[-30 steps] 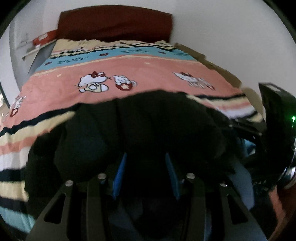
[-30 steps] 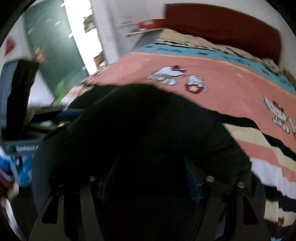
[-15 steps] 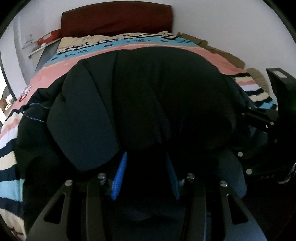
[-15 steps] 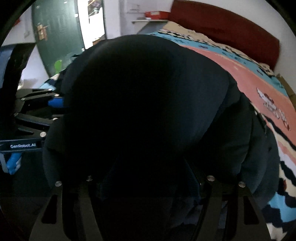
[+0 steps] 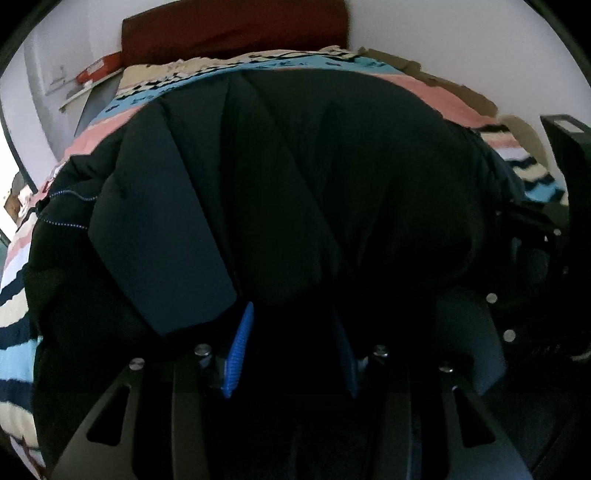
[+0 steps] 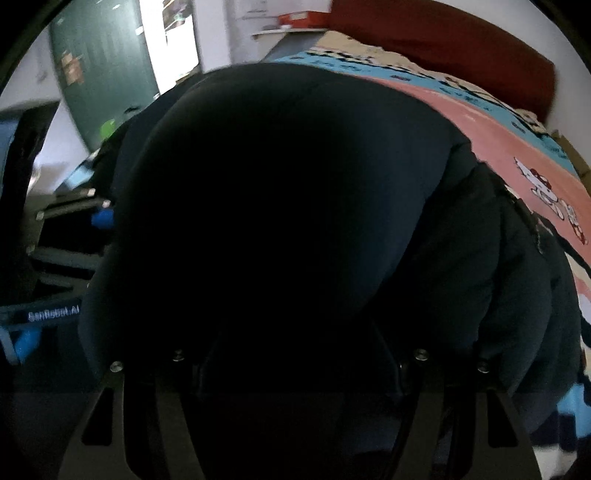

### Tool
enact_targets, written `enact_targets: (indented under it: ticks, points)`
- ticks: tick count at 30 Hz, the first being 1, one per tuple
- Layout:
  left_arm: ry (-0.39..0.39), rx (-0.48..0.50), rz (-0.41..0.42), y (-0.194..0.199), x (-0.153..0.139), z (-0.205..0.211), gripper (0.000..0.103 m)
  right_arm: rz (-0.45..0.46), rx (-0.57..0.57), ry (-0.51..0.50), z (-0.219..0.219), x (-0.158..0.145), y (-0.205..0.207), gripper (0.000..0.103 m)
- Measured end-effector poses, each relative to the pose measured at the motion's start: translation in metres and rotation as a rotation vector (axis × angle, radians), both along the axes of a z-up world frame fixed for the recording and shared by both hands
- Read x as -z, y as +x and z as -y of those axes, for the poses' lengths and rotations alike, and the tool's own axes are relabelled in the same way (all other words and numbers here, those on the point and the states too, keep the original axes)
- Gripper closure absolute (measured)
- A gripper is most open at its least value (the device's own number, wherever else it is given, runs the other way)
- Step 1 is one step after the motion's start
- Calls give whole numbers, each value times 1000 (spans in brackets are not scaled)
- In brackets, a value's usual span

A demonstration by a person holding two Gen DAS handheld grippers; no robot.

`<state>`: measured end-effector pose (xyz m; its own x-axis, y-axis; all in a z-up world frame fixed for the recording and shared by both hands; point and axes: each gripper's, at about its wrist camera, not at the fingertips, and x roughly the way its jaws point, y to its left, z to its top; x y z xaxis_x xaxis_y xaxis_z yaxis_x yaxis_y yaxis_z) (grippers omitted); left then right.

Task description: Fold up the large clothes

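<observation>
While the big dark coat (image 5: 314, 192) lies puffed up on the striped bed (image 5: 14, 310), the left gripper (image 5: 291, 354) pinches its near edge at 6 o'clock, and I cannot tell how the right gripper's (image 6: 295, 369) fingers are set.

Padded jacket (image 5: 314, 177) bunched on the near part of the bedspread (image 5: 461, 103), draped over both grippers. Left gripper (image 5: 291, 354) under its near edge, right gripper (image 6: 295, 362) buried likewise. Headboard (image 5: 236, 26) at far end. Shelf (image 5: 85, 88) far left, box (image 5: 98, 68) on it. Door (image 6: 99, 66) left of bed.
</observation>
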<state>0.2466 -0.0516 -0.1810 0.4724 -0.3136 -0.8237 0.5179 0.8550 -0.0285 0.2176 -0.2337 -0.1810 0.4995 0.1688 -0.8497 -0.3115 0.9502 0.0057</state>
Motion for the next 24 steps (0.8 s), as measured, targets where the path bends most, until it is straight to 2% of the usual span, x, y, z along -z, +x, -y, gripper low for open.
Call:
enact_targets:
  ticks: [3, 7, 11, 15, 20, 24]
  points:
    - [11, -4, 9, 7, 9, 4, 63, 13, 1, -15, -4, 4, -15, 35]
    - [6, -60, 8, 43, 19, 14, 63, 9, 54, -22, -2, 18, 18, 35]
    - [4, -79, 12, 46, 16, 15, 63, 21, 109, -40, -6, 19, 36, 35]
    - [-13, -74, -4, 33, -2, 7, 62, 20, 74, -30, -6, 5, 23, 34]
    - [-89, -88, -1, 27, -32, -10, 61, 53, 85, 21, 3, -23, 2, 31]
    - [-118, -99, 18, 26, -52, -16, 61, 74, 78, 24, 11, -35, 8, 29]
